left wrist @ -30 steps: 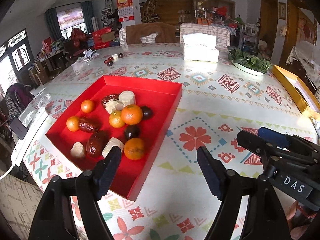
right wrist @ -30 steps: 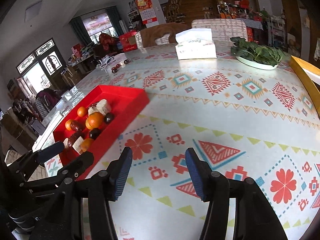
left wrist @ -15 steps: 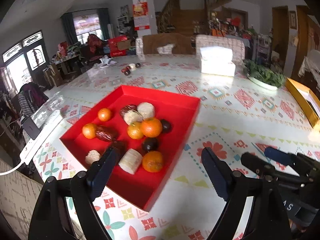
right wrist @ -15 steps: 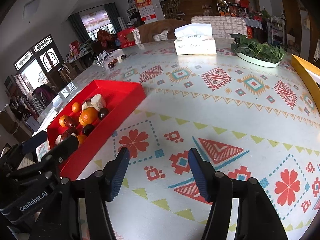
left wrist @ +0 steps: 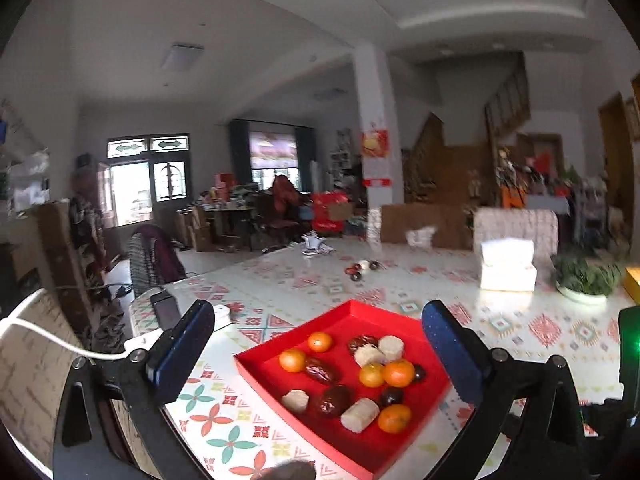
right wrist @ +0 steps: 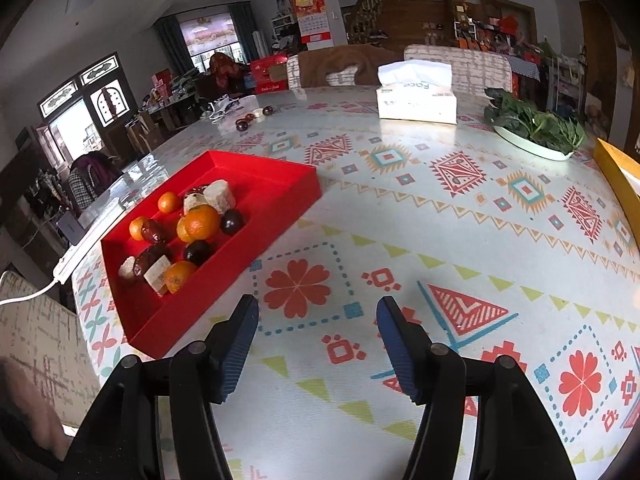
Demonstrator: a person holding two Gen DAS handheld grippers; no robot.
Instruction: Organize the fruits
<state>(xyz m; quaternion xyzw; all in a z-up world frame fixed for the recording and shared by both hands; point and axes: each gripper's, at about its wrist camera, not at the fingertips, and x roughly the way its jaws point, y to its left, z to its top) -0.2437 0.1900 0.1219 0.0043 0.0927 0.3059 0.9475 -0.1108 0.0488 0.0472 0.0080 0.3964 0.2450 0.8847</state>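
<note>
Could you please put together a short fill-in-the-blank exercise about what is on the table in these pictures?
1. The oranges and dates lie in a tray whose colour is ____.
2. The plate beside the tissue box holds leafy ____.
3. Between the fingers of the right gripper there is ____.
4. The number of oranges in the tray is ____.

Missing words: red; greens; nothing; five
</note>
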